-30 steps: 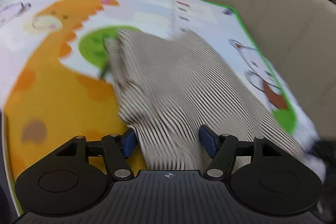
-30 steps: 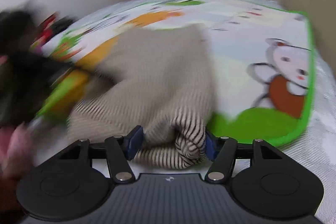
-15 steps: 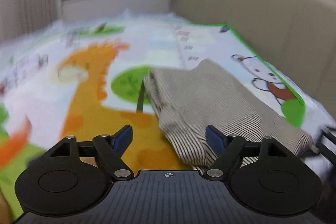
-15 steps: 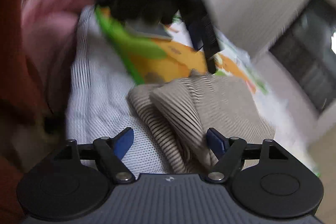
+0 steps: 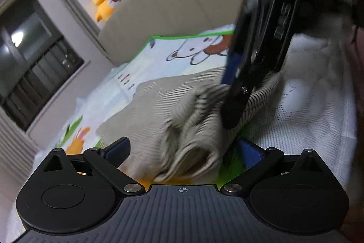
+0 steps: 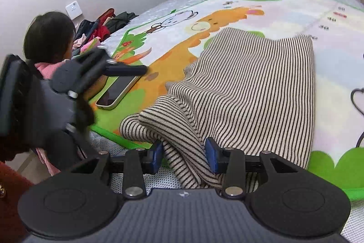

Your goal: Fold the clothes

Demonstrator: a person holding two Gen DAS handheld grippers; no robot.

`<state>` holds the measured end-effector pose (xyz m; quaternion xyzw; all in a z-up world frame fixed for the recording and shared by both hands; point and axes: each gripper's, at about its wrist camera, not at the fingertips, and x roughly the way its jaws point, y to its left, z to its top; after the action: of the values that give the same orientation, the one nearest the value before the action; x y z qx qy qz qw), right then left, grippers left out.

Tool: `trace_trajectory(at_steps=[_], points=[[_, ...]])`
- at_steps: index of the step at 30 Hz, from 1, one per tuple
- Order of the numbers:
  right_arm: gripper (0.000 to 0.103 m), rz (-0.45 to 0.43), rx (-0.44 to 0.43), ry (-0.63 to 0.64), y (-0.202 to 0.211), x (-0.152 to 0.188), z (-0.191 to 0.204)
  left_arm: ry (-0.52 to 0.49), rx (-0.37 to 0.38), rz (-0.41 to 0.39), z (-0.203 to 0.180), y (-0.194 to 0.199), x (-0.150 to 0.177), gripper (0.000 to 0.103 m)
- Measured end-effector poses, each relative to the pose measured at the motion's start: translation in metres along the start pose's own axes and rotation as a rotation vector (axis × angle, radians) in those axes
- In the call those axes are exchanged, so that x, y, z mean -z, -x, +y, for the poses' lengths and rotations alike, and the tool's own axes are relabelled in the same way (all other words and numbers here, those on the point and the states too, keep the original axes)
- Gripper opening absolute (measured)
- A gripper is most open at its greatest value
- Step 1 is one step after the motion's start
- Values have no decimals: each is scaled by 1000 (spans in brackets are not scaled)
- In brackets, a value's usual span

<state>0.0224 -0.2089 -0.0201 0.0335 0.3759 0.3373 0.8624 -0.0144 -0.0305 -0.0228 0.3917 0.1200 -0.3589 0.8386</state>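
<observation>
A beige sweater with thin black stripes (image 6: 250, 83) lies folded on a cartoon play mat (image 6: 227, 15) on the bed. My right gripper (image 6: 184, 155) has its blue pads on both sides of a bunched sleeve end at the sweater's near edge and grips it. My left gripper (image 5: 182, 149) is open, its pads wide apart around the bunched near end of the sweater (image 5: 191, 129), not pinching it. The right gripper also shows from the side in the left wrist view (image 5: 236, 88), pressed on the sweater. The left gripper appears at the left of the right wrist view (image 6: 127, 70).
A smartphone (image 6: 118, 90) lies on the mat left of the sweater. A child with dark hair (image 6: 47, 38) sits at the bed's left edge by a pile of clothes (image 6: 100, 24). A beige headboard (image 5: 182, 3) bounds the far side; white quilted bedding (image 5: 318, 106) lies under the mat.
Both cameras swung. The left gripper let go of the sweater and opened wide. The right gripper closed on the sleeve end at the near edge.
</observation>
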Motion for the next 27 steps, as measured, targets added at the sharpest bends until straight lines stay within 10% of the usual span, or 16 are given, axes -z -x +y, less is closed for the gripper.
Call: trace_trajectory(at_steps=[1,4,9,14,17,21,27], points=[[40,-8,14,32,2,-2,2,-3,4,2,-2,-7,-2,68],[53,-40,110,224,18,2,28,146,74,12,21,-19,-3,56],[58,-92,371,547,31,31,54,538,189,26,74,-28,8,48],[63,-185,576,827,-16,49,66,676,203,40,86,-27,19,47],[31,-174,526,794,-32,36,66,683,194,41,89,-7,26,54],[22,-128,458,705,-18,26,66,891,217,-44,124,41,57,80],[19,-44,361,599,4,16,70,1010,96,-20,169,4,61,54]])
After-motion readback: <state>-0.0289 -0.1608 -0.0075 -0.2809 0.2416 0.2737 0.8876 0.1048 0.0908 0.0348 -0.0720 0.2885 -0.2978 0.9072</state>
